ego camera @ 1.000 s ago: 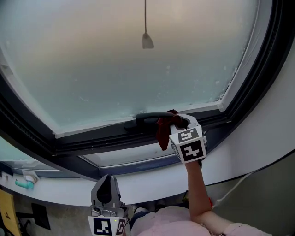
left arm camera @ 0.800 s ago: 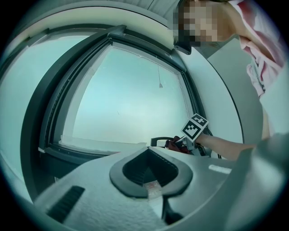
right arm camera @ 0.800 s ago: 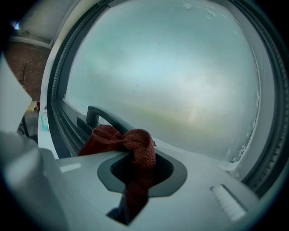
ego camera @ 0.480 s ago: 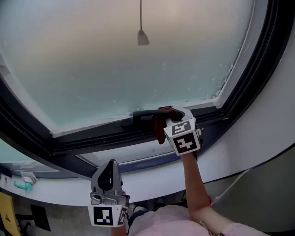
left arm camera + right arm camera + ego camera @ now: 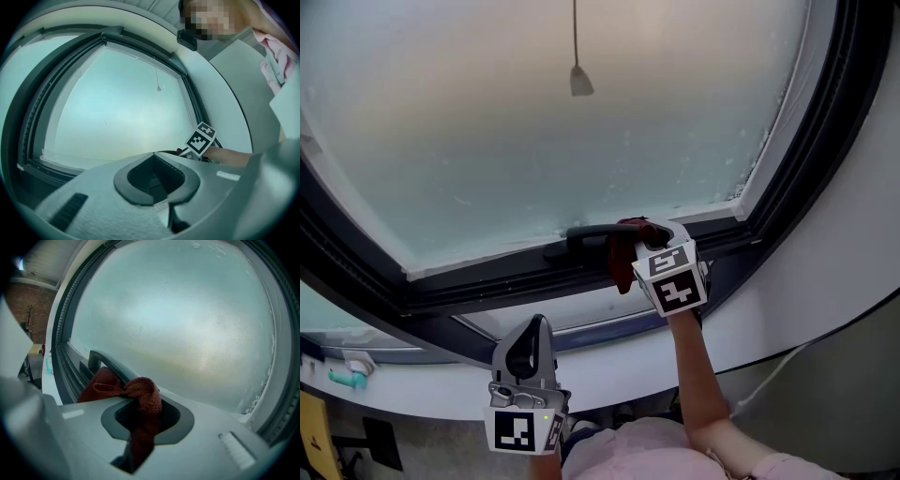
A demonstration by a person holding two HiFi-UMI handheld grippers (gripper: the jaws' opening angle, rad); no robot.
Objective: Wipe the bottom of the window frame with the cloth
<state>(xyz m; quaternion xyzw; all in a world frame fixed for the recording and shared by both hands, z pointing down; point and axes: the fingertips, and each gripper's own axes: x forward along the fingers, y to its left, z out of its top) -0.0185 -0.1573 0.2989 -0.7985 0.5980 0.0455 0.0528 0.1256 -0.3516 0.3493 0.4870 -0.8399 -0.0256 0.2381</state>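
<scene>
A dark red cloth (image 5: 623,260) is bunched in my right gripper (image 5: 643,236), which is shut on it and pressed against the bottom of the dark window frame (image 5: 487,281), just right of the black handle (image 5: 581,234). In the right gripper view the cloth (image 5: 140,392) spills out of the jaws and lies against the handle (image 5: 104,363) and the frame (image 5: 70,376). My left gripper (image 5: 532,333) hangs lower, in front of the white sill (image 5: 412,386), shut with nothing in it. The left gripper view shows its own closed jaws and, beyond them, the right gripper's marker cube (image 5: 201,139).
Frosted glass (image 5: 581,141) fills the window, with a pull cord and its bell-shaped end (image 5: 579,81) hanging before it. The frame's right side (image 5: 825,141) meets a white wall (image 5: 853,281). A small teal object (image 5: 345,375) lies on the sill at far left.
My right gripper has slid a little to the left along the bottom frame with the cloth. The left gripper has risen slightly and drifted right.
</scene>
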